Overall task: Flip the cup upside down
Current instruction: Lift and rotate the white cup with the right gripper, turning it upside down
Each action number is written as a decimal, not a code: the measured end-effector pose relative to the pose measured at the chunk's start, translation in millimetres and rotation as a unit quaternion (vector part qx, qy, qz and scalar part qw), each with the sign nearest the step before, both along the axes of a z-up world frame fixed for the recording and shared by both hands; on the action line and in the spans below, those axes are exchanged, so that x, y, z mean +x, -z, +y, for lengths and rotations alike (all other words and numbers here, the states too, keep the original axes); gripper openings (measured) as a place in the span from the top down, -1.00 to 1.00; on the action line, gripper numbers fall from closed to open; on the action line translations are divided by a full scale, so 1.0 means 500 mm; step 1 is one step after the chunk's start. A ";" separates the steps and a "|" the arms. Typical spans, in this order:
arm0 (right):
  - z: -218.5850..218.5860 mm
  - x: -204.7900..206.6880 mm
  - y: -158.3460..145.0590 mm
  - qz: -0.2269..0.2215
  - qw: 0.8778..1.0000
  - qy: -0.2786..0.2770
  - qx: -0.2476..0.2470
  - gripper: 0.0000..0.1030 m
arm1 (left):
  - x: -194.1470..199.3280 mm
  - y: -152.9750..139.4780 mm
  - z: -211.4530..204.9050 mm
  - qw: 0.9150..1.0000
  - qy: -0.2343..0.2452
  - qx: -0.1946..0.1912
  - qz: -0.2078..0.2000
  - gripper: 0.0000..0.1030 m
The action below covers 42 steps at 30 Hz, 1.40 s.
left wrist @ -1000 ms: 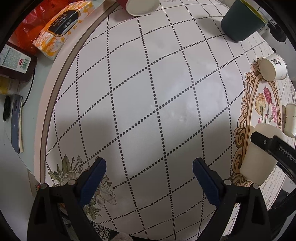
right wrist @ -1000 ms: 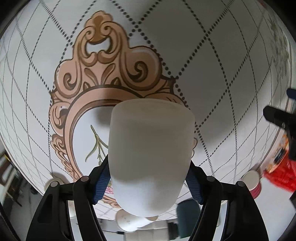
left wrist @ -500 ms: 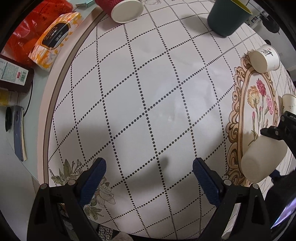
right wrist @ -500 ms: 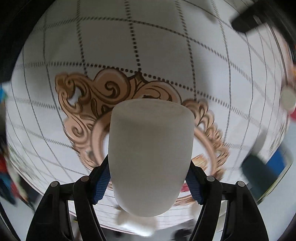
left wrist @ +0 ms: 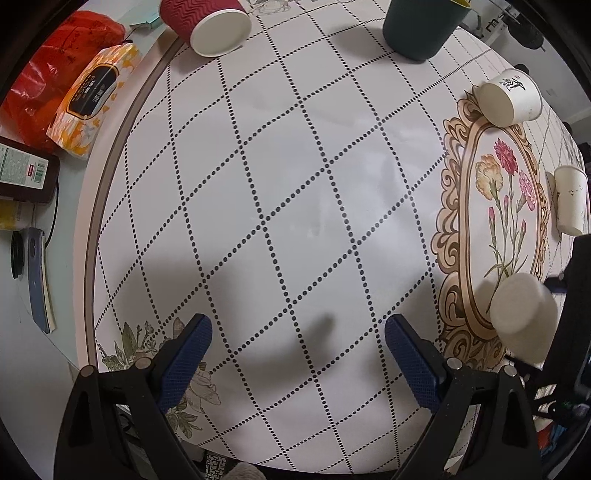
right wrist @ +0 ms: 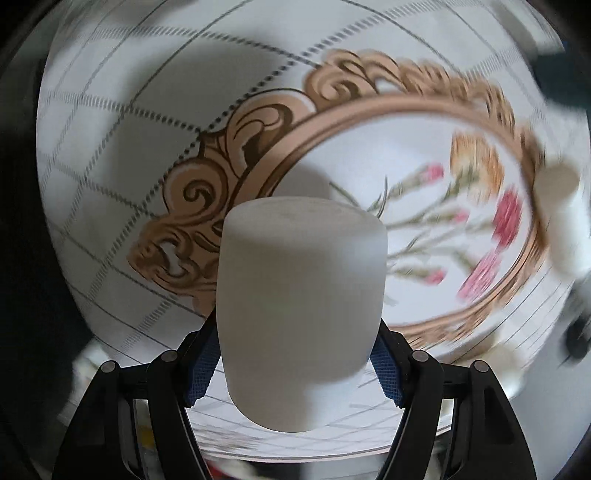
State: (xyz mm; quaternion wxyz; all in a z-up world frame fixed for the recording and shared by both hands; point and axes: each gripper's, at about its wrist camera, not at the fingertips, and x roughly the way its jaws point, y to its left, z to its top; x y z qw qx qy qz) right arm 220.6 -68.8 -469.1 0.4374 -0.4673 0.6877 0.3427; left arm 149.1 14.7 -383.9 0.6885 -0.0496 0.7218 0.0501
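My right gripper (right wrist: 293, 363) is shut on a plain white cup (right wrist: 301, 310). Its closed base points away from the camera, above the flower medallion (right wrist: 424, 206) on the tablecloth. The same cup shows at the right edge of the left wrist view (left wrist: 524, 317), base toward the camera, with the dark right gripper behind it. My left gripper (left wrist: 297, 354) is open and empty, hovering over the dotted-diamond tablecloth (left wrist: 280, 184) near its front edge.
A red ribbed cup (left wrist: 207, 22) lies on its side at the back. A dark green cup (left wrist: 421, 26) stands behind. Two white paper cups (left wrist: 508, 98) (left wrist: 571, 199) lie on the right. A tissue pack (left wrist: 92, 99), red bag (left wrist: 40, 85) and dark box (left wrist: 22, 173) sit left.
The right gripper has rotated with the white cup in it, so the medallion swung across its view. The left gripper drew back slightly; more of the far table shows.
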 end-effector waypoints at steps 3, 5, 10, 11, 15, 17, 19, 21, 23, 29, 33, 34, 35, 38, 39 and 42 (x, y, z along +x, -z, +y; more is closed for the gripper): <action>-0.020 0.022 0.001 0.021 0.997 0.079 0.007 -0.45 | -0.001 -0.003 -0.020 1.000 0.003 0.000 0.000 -0.86; -0.035 0.032 0.001 0.030 0.992 0.124 0.012 -0.45 | 0.000 -0.004 -0.032 1.000 0.003 0.000 0.000 -0.86; -0.106 0.064 0.002 0.027 0.974 0.226 0.011 -0.45 | 0.000 -0.004 -0.024 1.000 0.003 -0.002 0.000 -0.86; -0.139 0.080 -0.001 0.025 0.970 0.243 0.011 -0.45 | 0.000 -0.003 -0.027 1.000 0.004 -0.002 0.000 -0.86; -0.211 0.089 -0.004 0.025 0.951 0.309 0.005 -0.45 | -0.003 -0.005 -0.045 1.000 0.005 -0.003 0.001 -0.86; -0.240 0.094 0.001 0.033 0.941 0.337 -0.002 -0.45 | -0.009 -0.006 -0.052 1.000 0.006 -0.002 -0.001 -0.86; -0.262 0.095 0.009 0.039 0.934 0.356 -0.003 -0.45 | -0.018 -0.009 -0.063 1.000 0.007 -0.003 -0.002 -0.86; -0.281 0.093 0.013 0.034 0.934 0.355 -0.003 -0.46 | -0.029 -0.014 -0.059 1.000 0.009 -0.003 -0.002 -0.86; -0.287 0.078 0.012 0.032 0.934 0.356 -0.003 -0.46 | -0.030 -0.009 -0.066 1.000 0.009 -0.003 -0.002 -0.86; -0.291 0.073 0.042 0.042 0.928 0.369 -0.020 -0.48 | -0.040 -0.002 -0.075 1.000 0.009 -0.005 0.002 -0.86; -0.307 0.098 0.046 0.050 0.921 0.387 -0.018 -0.66 | -0.037 0.008 -0.067 1.000 0.008 -0.007 0.003 -0.86; -0.314 0.106 0.045 0.050 0.919 0.391 -0.017 -0.66 | -0.038 0.008 -0.063 1.000 0.007 -0.008 0.004 -0.86; -0.319 0.116 0.046 0.051 0.918 0.394 -0.014 -0.66 | -0.038 0.006 -0.057 1.000 0.007 -0.008 0.004 -0.86; -0.336 0.143 0.048 0.047 0.917 0.396 -0.015 -0.66 | -0.039 0.012 -0.047 1.000 0.008 -0.010 0.005 -0.86; -0.343 0.149 0.050 0.046 0.916 0.398 -0.016 -0.66 | -0.040 0.014 -0.049 1.000 0.009 -0.010 0.006 -0.86; -0.346 0.157 0.066 0.048 0.912 0.406 -0.023 -0.66 | -0.046 0.021 -0.040 1.000 0.012 -0.011 0.007 -0.86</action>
